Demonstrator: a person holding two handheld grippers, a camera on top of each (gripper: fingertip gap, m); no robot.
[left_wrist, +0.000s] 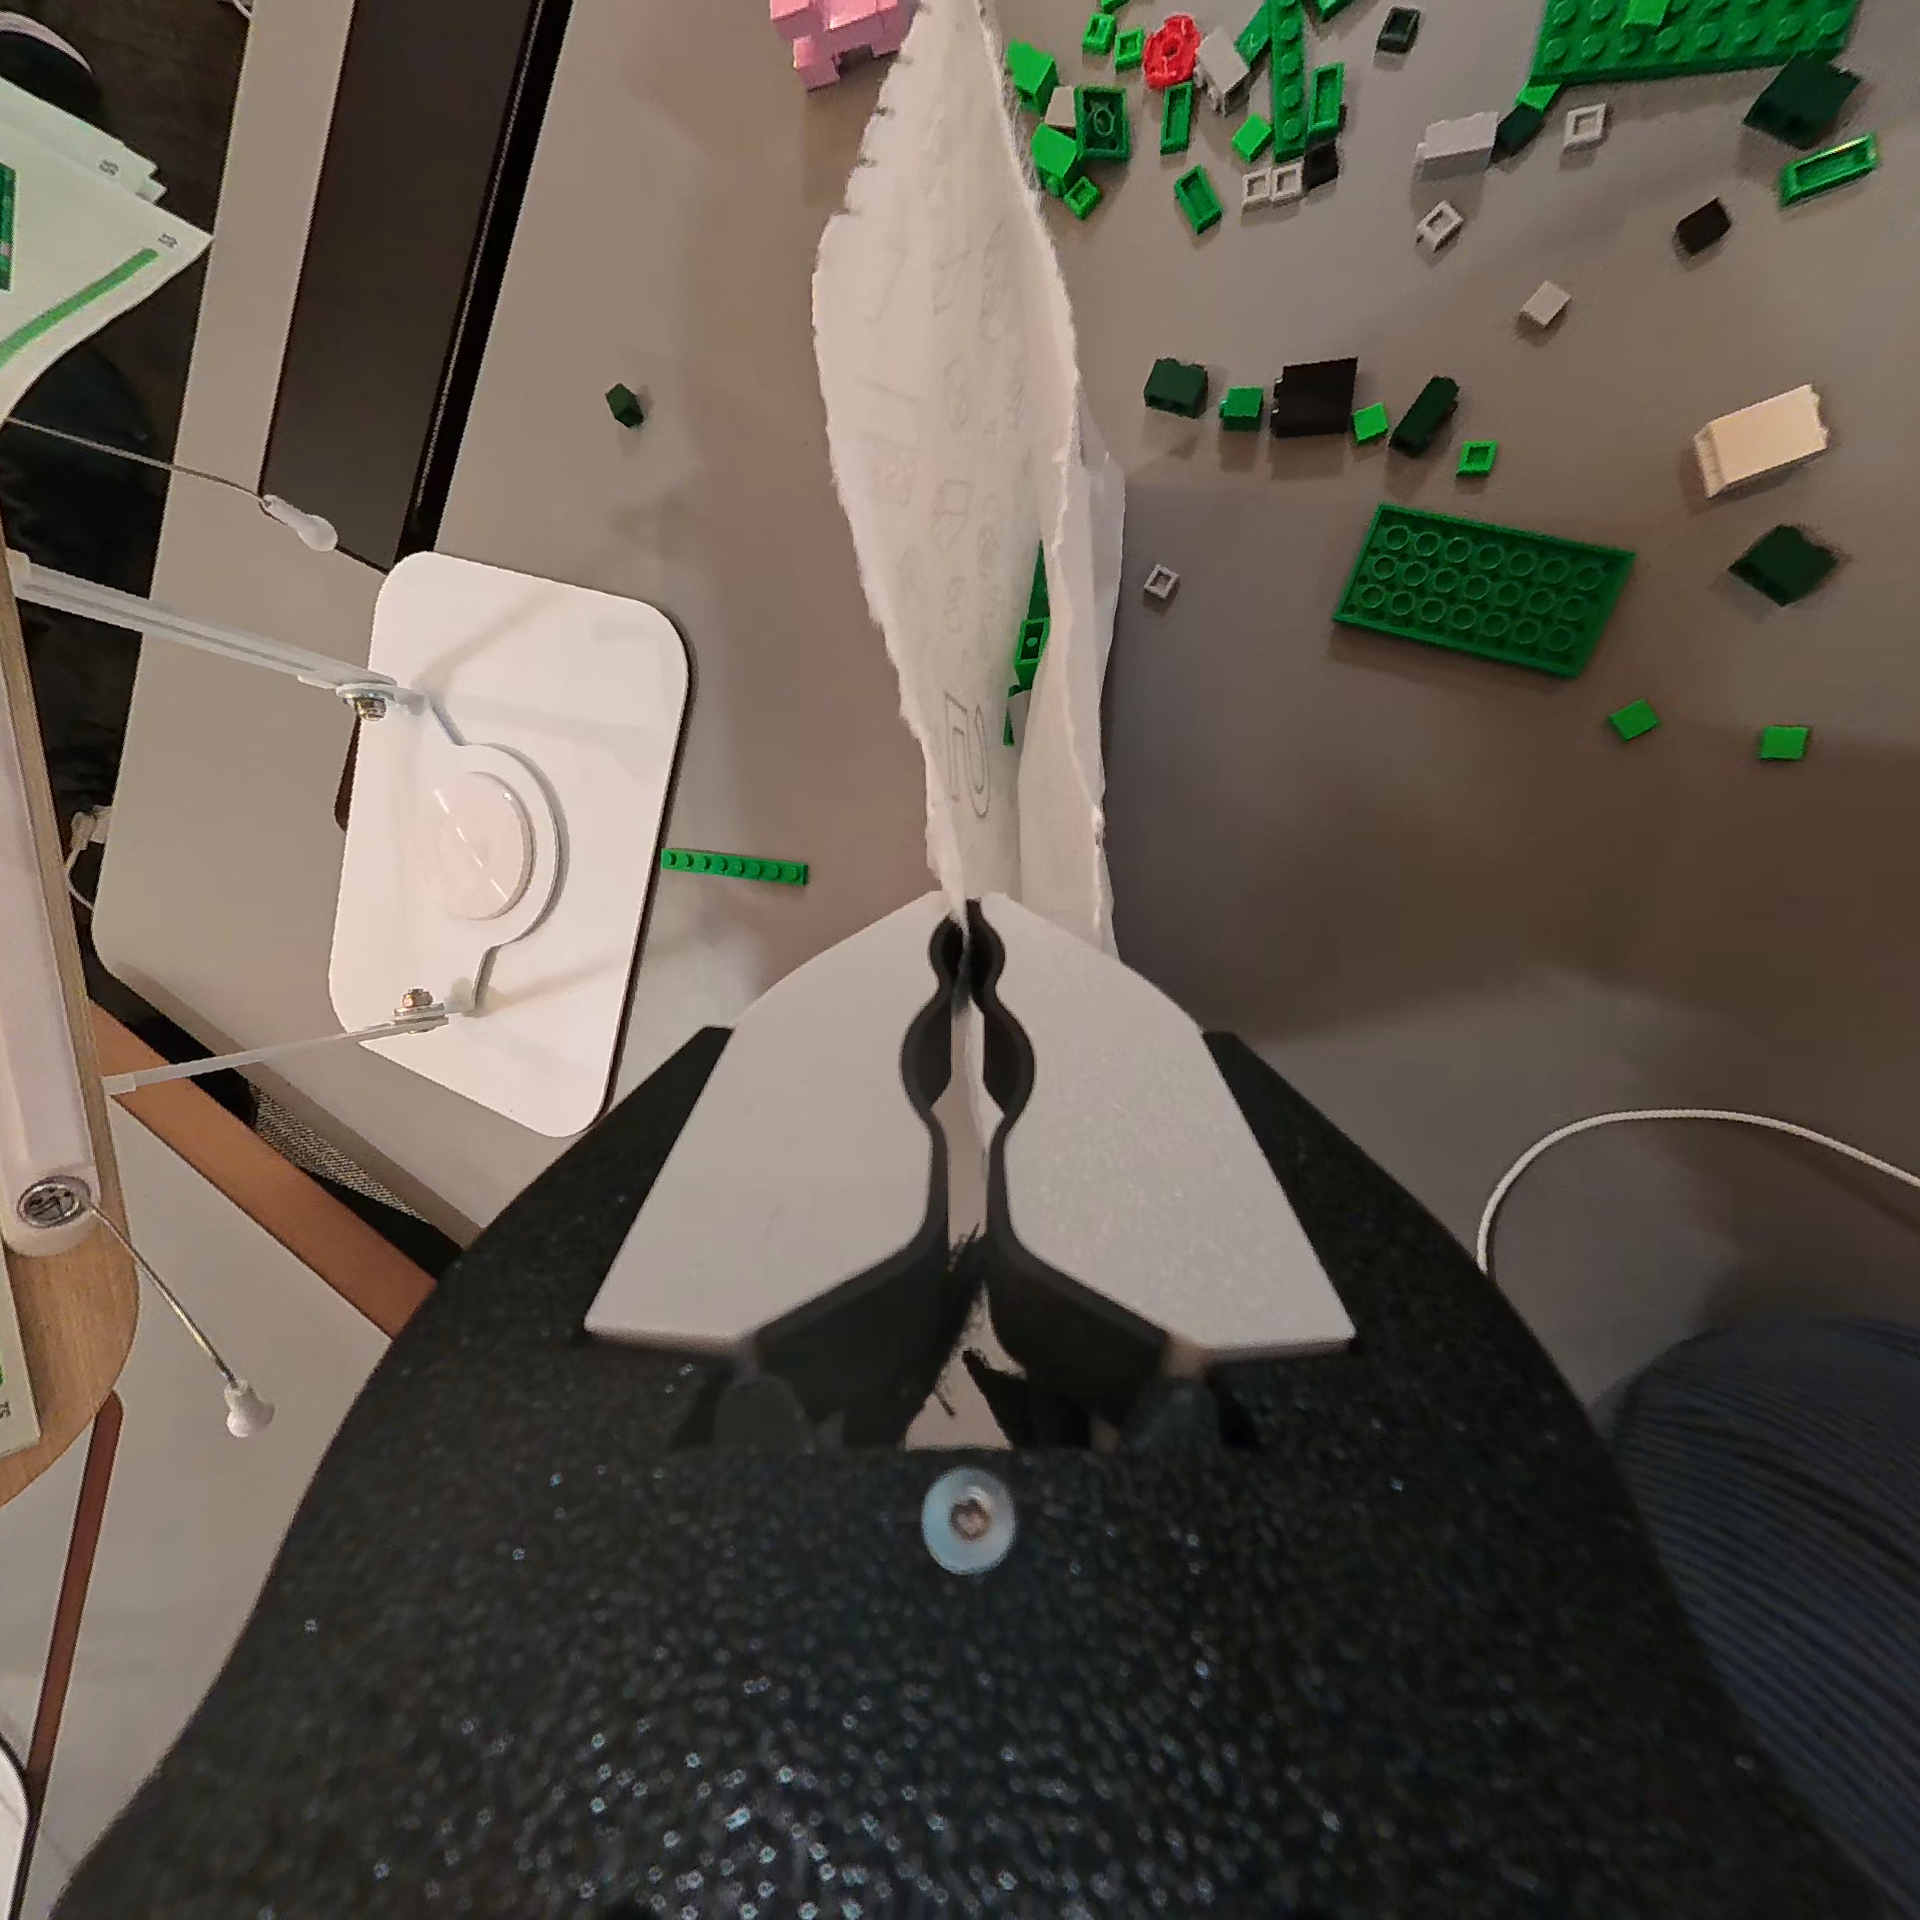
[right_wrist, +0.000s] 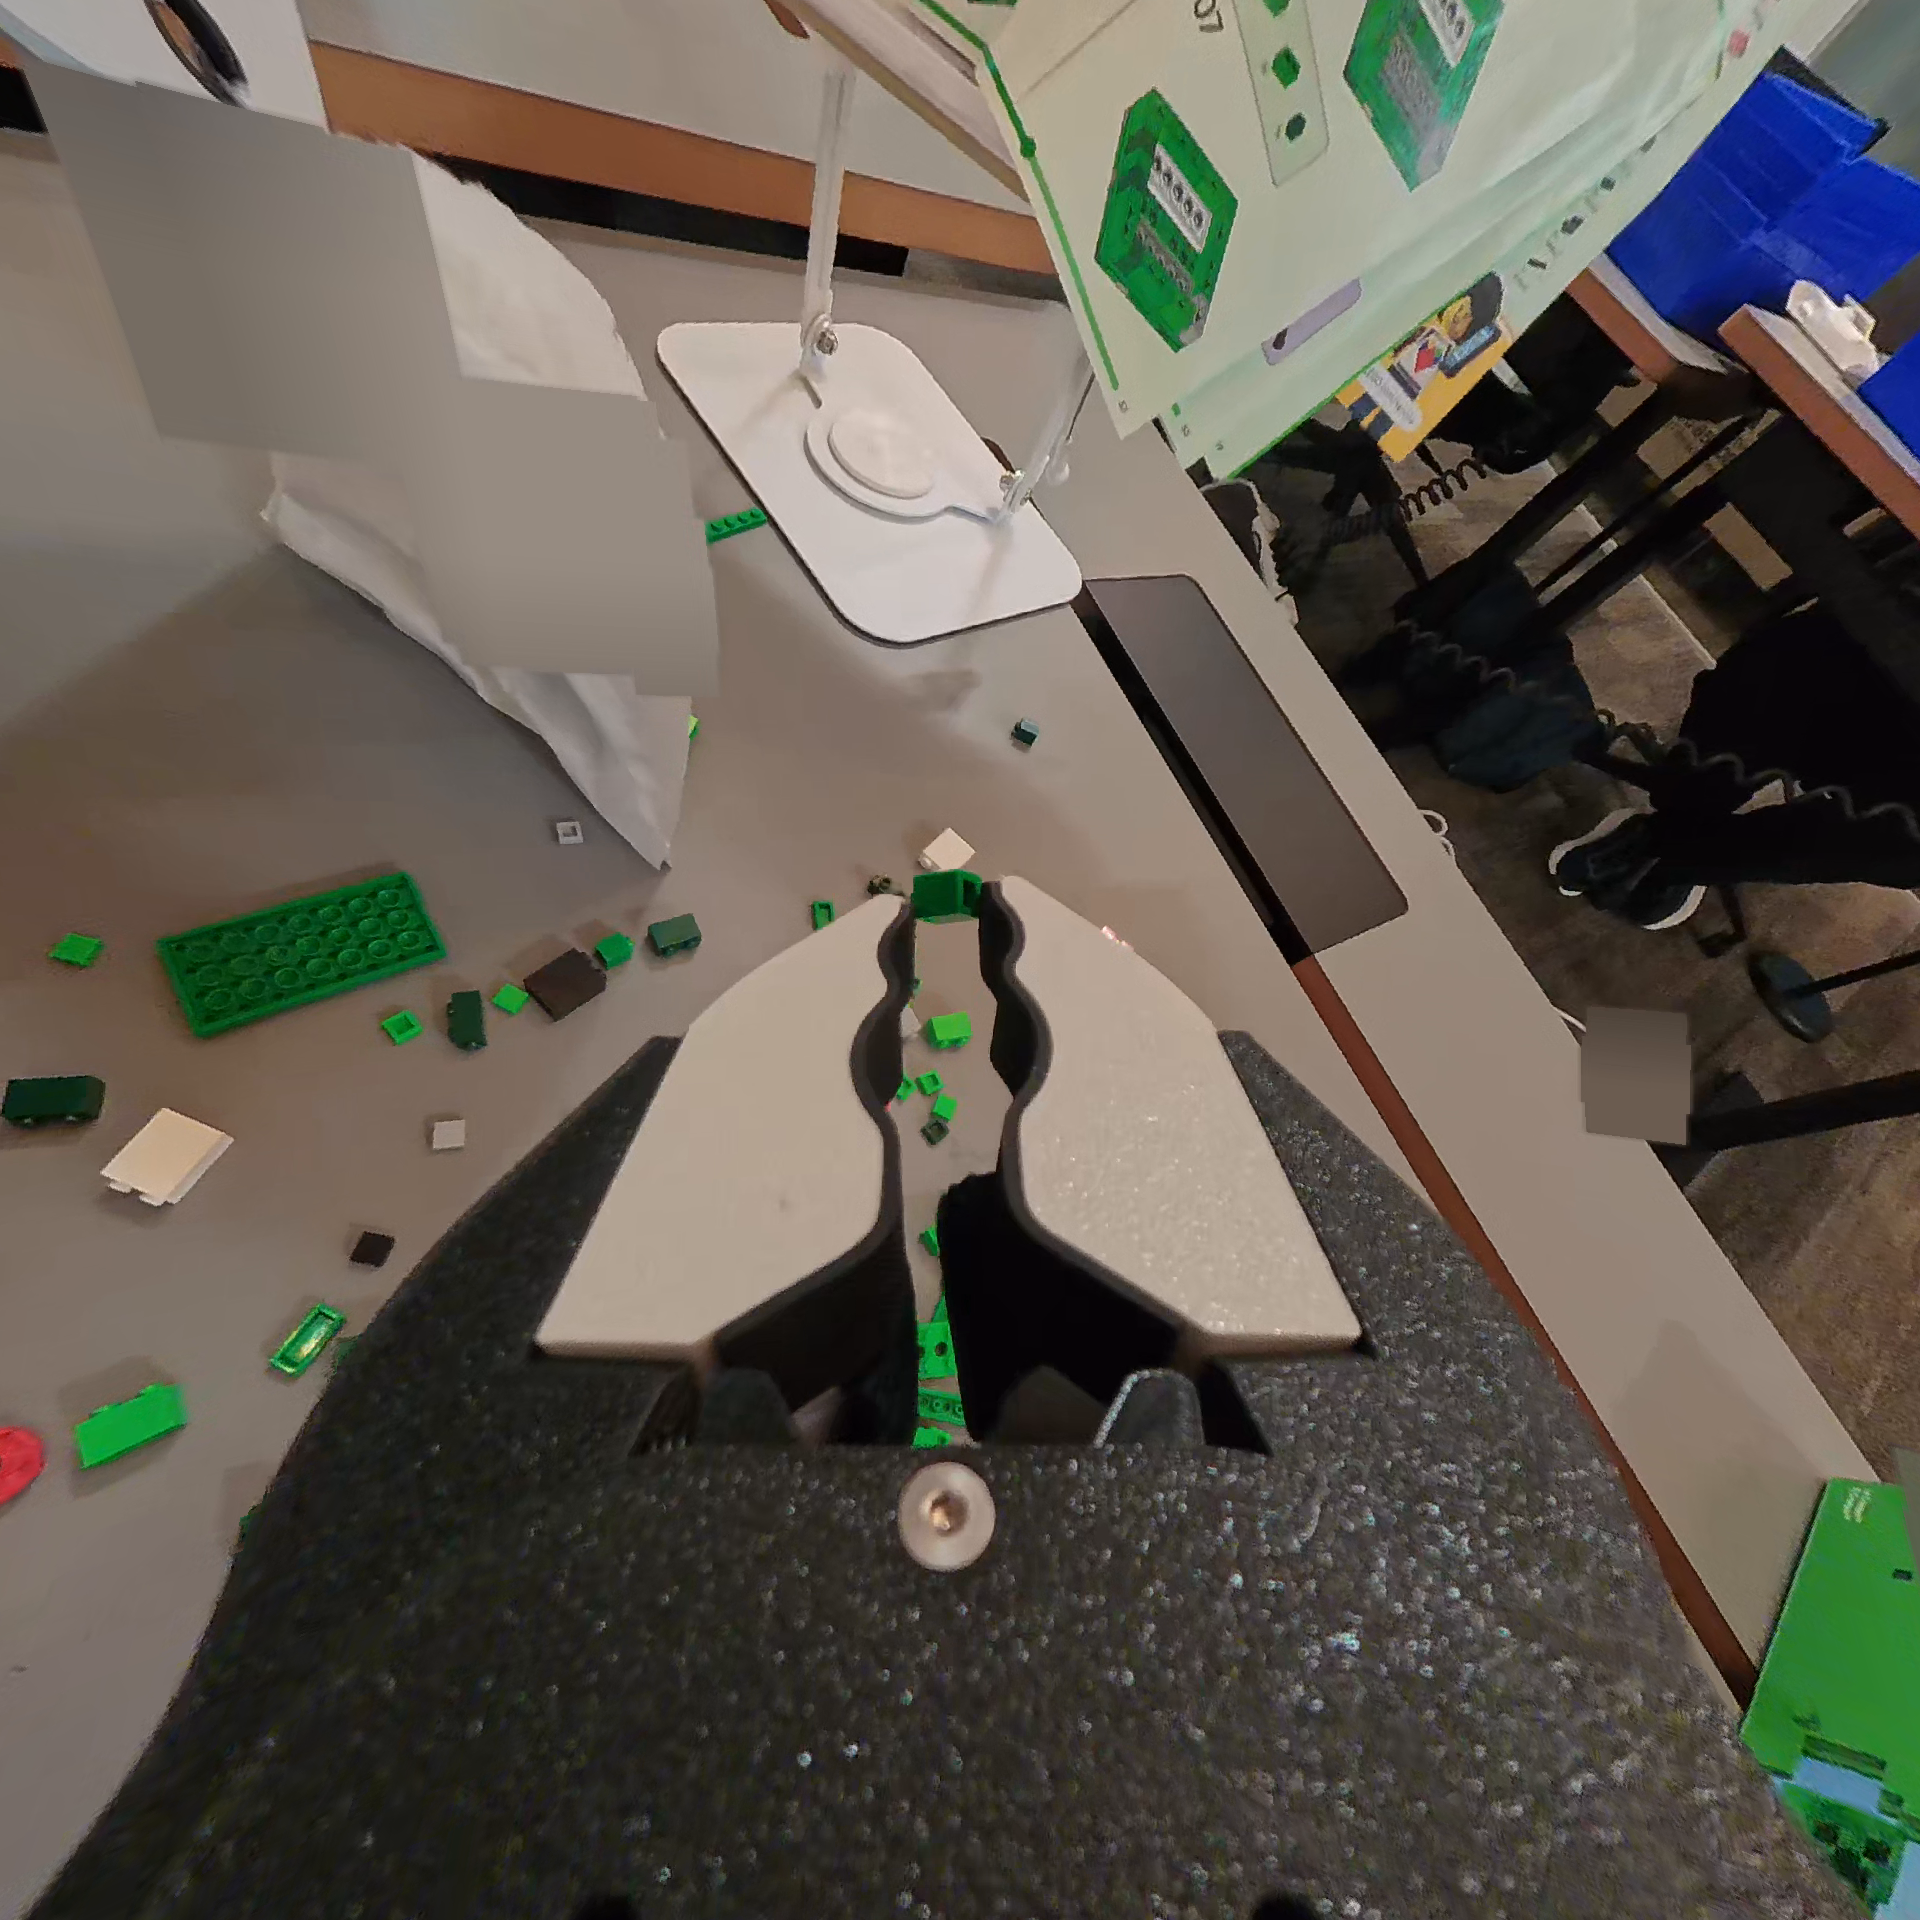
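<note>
Left wrist view: left gripper clamped on torn white paper bag, long axis running to 12 o'clock above grey table; right gripper pinches small green brick at its tips.

1. Even, moderately bright indoor light falls from above in both views; shadows on the grey table are soft.
2. Wide-angle bending curves lines near the edges.
3. Focus is sharp centrally, softer at the corners.
4. Small glints speckle the black gripper housing.
</note>
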